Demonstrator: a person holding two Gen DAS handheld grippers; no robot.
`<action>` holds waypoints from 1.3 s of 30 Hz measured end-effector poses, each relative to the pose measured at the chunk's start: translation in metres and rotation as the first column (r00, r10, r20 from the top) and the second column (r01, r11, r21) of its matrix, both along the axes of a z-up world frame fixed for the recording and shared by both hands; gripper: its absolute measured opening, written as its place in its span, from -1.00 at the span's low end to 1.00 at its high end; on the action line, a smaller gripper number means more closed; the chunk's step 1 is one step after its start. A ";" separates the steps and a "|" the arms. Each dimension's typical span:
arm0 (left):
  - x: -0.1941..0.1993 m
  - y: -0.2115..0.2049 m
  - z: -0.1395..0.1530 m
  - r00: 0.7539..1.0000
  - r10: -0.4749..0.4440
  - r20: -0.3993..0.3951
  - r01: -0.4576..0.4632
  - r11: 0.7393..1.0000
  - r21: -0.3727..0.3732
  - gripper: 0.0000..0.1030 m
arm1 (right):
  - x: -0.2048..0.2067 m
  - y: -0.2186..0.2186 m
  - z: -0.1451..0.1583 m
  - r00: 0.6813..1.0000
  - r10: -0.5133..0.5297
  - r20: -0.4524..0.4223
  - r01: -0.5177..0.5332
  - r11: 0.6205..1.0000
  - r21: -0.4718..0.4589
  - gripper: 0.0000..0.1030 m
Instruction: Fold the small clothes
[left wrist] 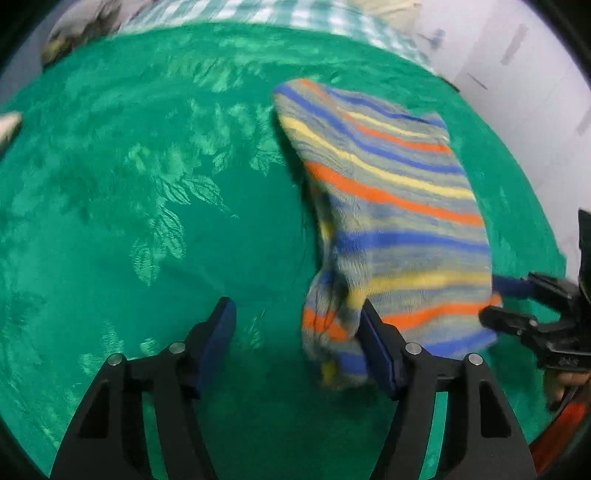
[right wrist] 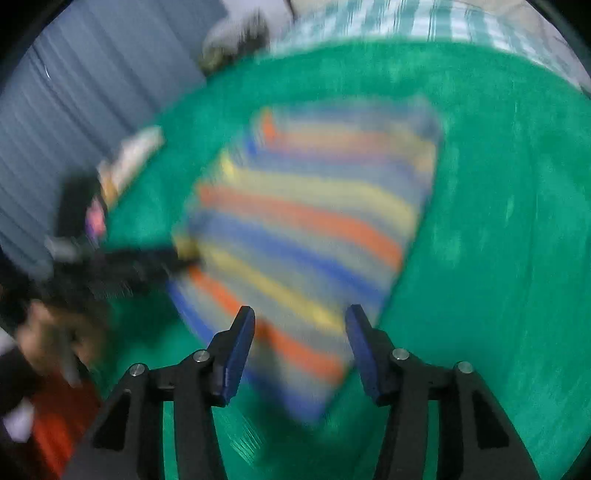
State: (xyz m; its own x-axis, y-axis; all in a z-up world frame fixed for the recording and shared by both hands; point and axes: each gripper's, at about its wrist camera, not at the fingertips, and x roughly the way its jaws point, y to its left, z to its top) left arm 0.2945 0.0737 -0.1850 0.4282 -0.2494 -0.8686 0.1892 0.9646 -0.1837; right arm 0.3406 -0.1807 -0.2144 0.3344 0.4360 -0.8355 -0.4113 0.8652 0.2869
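Observation:
A small striped garment (left wrist: 388,206) in blue, orange, yellow and grey lies on the green blanket (left wrist: 147,184), its near left corner bunched and raised. My left gripper (left wrist: 299,314) is open, its right finger against that bunched corner, nothing clamped. The right gripper (left wrist: 513,299) shows at the garment's right edge. In the blurred right wrist view the garment (right wrist: 306,236) lies flat, and my right gripper (right wrist: 301,317) is open just above its near edge. The left gripper (right wrist: 162,260) shows at the garment's left edge.
A green-and-white checked cloth (left wrist: 314,14) lies beyond the blanket's far edge. A pale wall (left wrist: 517,74) is at the right. A pale object (left wrist: 9,125) lies at the blanket's left edge. A hand (right wrist: 55,332) and red cloth (right wrist: 62,424) show at lower left.

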 end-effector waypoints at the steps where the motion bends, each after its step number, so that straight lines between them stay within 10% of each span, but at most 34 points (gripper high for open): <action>1: -0.001 0.001 0.006 1.000 -0.005 -0.008 0.005 1.000 0.015 0.35 | -0.011 -0.003 -0.001 1.000 0.004 0.024 -0.003 0.999 -0.041 0.01; 6: 0.013 0.025 0.045 0.996 0.040 0.080 -0.022 0.976 -0.216 0.91 | -0.004 -0.060 0.025 0.983 -0.181 0.010 0.176 0.966 0.187 0.47; 10: 0.073 0.000 0.013 0.998 -0.005 -0.062 -0.012 0.965 -0.262 0.84 | 0.053 -0.078 0.011 0.958 -0.271 -0.095 0.287 0.888 0.359 0.53; 13: 0.085 -0.017 -0.007 0.997 0.008 -0.076 -0.026 0.970 -0.240 0.25 | 0.084 -0.057 -0.026 0.933 -0.236 -0.273 0.343 0.813 0.471 0.24; 14: 0.084 -0.020 -0.006 0.998 -0.011 -0.069 -0.007 0.968 -0.252 -0.64 | 0.088 -0.047 -0.031 0.934 -0.238 -0.266 0.341 0.816 0.466 0.03; 15: 0.083 -0.024 -0.003 0.996 -0.013 -0.088 -0.010 0.966 -0.259 -0.70 | 0.090 -0.037 -0.030 0.939 -0.254 -0.233 0.333 0.845 0.418 -0.39; 23: 0.047 -0.030 0.103 0.983 -0.047 0.180 0.092 0.964 -0.250 -0.70 | 0.046 0.003 0.094 0.967 -0.181 0.180 0.127 0.953 0.276 -0.47; 25: 0.052 -0.034 0.107 0.981 -0.048 0.188 0.090 0.970 -0.226 -0.52 | 0.042 -0.004 0.118 0.956 -0.196 0.216 0.125 0.945 0.304 -0.46; 27: 0.056 -0.040 0.087 0.990 -0.036 0.138 0.057 0.987 -0.153 0.64 | 0.045 -0.015 0.121 0.953 -0.222 0.207 0.149 0.937 0.315 -0.27; 28: 0.054 -0.040 0.073 0.992 -0.016 0.123 0.028 0.994 -0.104 0.78 | 0.050 -0.021 0.114 0.954 -0.237 0.183 0.174 0.937 0.303 -0.08; 30: 0.026 -0.036 0.037 0.998 0.018 0.067 -0.020 0.999 0.028 0.65 | 0.051 -0.032 0.086 0.953 -0.277 0.121 0.256 0.953 0.164 0.92; 34: -0.037 -0.030 0.022 0.997 0.032 0.073 -0.040 0.993 0.108 0.61 | -0.006 -0.067 0.048 0.940 -0.329 0.085 0.337 0.937 -0.097 0.92; 39: -0.085 -0.042 0.066 0.974 0.079 0.214 -0.123 0.972 0.202 0.95 | -0.095 -0.070 0.082 0.926 -0.342 0.159 0.363 0.923 -0.130 0.92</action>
